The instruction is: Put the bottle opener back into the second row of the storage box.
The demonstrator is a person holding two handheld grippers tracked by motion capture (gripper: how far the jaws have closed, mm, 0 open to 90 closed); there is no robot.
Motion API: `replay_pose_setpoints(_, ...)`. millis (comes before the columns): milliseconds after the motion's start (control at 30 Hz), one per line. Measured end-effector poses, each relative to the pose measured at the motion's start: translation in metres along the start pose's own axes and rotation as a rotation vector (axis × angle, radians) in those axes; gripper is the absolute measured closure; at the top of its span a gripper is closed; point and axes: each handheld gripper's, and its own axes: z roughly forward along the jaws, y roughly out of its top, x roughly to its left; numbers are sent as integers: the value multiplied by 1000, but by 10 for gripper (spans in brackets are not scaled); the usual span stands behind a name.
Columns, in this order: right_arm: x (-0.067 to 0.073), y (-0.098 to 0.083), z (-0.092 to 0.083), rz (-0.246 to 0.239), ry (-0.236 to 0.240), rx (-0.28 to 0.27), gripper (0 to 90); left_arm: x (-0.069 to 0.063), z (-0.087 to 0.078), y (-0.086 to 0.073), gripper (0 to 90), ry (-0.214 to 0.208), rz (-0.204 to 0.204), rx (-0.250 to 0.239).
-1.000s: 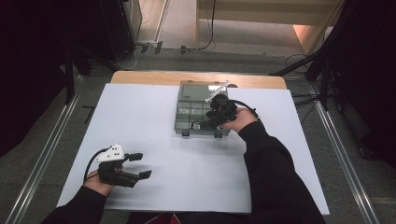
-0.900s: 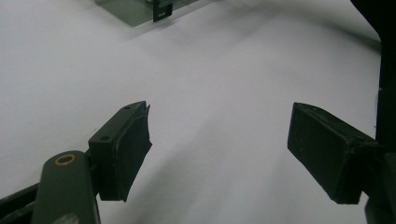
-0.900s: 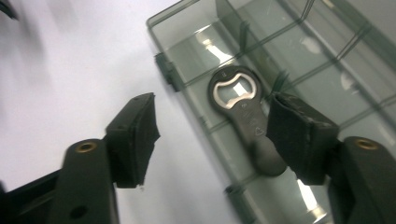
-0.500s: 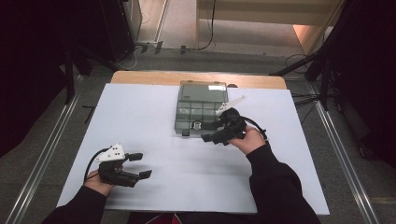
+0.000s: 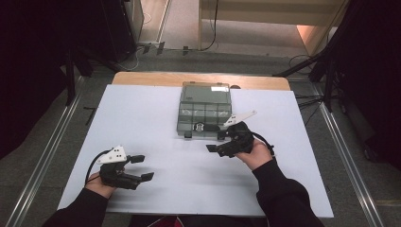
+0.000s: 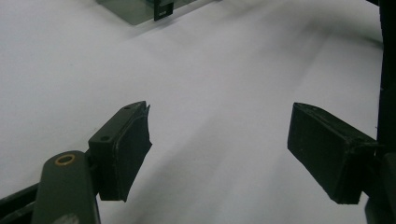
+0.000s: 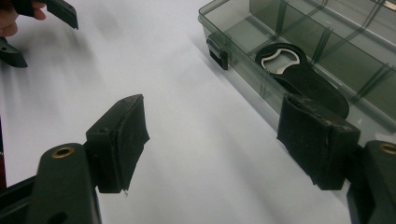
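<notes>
A smoky see-through compartment box point(image 5: 204, 92) stands open at the middle back of the white sheet. A black bottle opener point(image 5: 206, 126) point(image 7: 299, 77) lies in one of its front compartments. My right gripper point(image 5: 217, 141) point(image 7: 212, 130) hovers just in front of the box's near right corner, pointing left. Its jaws have just been opening and now stand open, nothing between them. My left gripper point(image 5: 143, 167) point(image 6: 219, 140) rests low at the near left, open and holding nothing, well apart from the box point(image 6: 130, 7).
The white sheet point(image 5: 156, 118) covers a wooden table whose far edge point(image 5: 142, 78) shows behind it. The box's black latch point(image 7: 218, 50) sticks out from its front wall. Metal rails run along the floor on both sides.
My right gripper has drawn back from over the box toward the near side, and its jaws have spread. The bottle opener stays in the box. The left gripper has not moved.
</notes>
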Motion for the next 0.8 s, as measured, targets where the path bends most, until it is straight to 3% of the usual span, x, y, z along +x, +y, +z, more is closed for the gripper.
replay_pose_setpoints(300, 5, -18, -7, -17, -10, -6, 253, 0, 0, 0, 211, -2, -3, -3)
replay_pose_setpoints(800, 10, -44, -17, -3, -18, -6, 249, -1, -1, 0, 211, -3, 5, 2)
